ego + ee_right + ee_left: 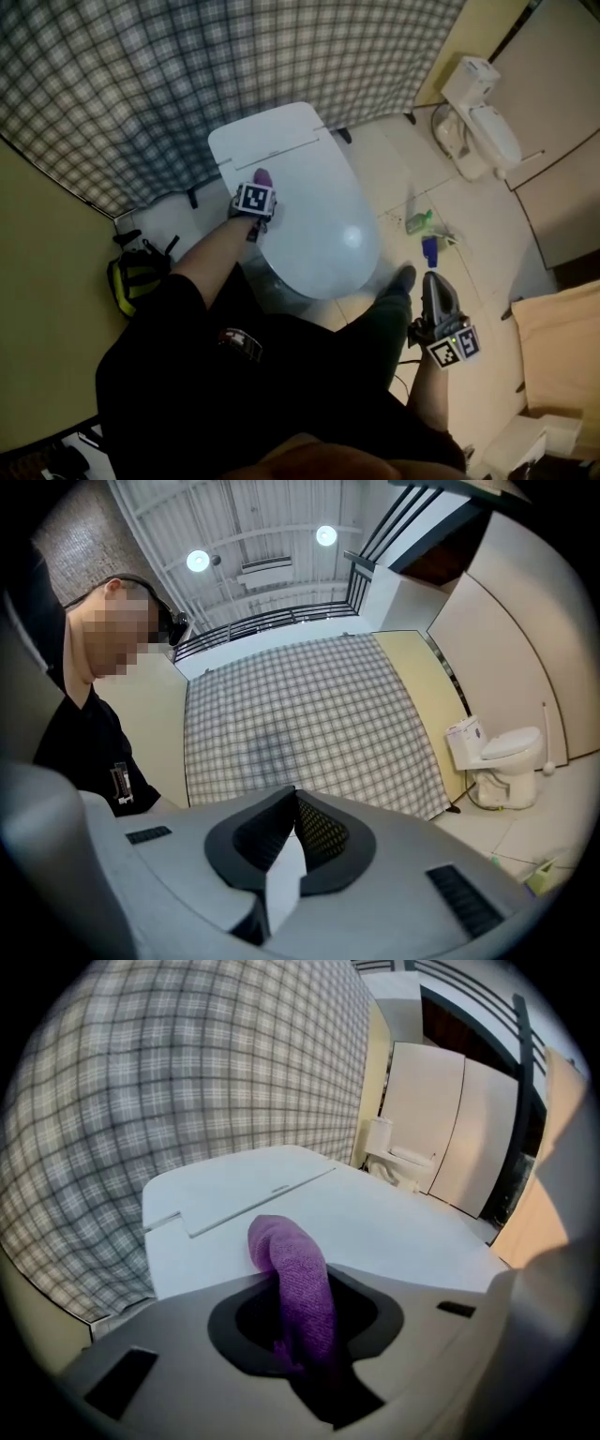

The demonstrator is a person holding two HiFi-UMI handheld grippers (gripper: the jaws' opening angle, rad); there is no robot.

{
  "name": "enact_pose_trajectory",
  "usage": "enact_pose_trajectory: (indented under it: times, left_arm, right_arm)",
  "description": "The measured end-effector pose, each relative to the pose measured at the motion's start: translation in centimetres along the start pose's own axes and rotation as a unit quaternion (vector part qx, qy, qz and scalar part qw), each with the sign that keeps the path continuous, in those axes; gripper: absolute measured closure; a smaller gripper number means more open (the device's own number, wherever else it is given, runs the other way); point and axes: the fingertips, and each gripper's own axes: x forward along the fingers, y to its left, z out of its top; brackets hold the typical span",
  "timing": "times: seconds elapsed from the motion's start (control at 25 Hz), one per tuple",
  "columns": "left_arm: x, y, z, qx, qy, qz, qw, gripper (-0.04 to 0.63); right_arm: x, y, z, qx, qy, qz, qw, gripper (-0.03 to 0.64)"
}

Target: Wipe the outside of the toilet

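A purple terry cloth (295, 1279) is being clamped in the left claw (302, 1330) and held against the closed lid of the white ceramic toilet (323, 220), near its hinge end. The right claw (292, 803) is being held well apart over the pale tiled floor (487, 216), jaws together and empty.

Your head view looks steeply down from above onto the closed toilet (309, 216), with the checked wall (187, 75) along its top edge. The left gripper view sits low and very near over the toilet's top, facing across it to that wall. The right gripper view stands well apart, tilted up toward the wall and the ceiling (262, 546). All three share the wall and, it seems, the second toilet (497, 761), which is small and dim in the left gripper view.
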Motion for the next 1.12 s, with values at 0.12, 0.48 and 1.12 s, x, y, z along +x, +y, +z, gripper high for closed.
enact_pose_trajectory:
  times: [0.12, 0.48, 1.12]
  left_arm:
    - [2.5, -3.1, 2.7, 0.022, 0.006, -0.015, 0.9996, 0.505]
    - [10.7, -11.7, 13.3, 0.061, 0.008, -0.014, 0.998, 0.505]
    - [11.3, -19.0, 16.7, 0.058, -0.055, -0.146, 0.9861, 0.506]
  right_arm:
    - [-2.3, -2.6, -0.6, 0.016, -0.001, -0.026, 1.0, 0.614]
    - [-9.8, -11.8, -2.6, 0.06, 0.006, -0.108, 0.992, 0.614]
    - [-9.8, -14.1, -3.6, 0.074, 0.01, -0.109, 0.991, 0.614]
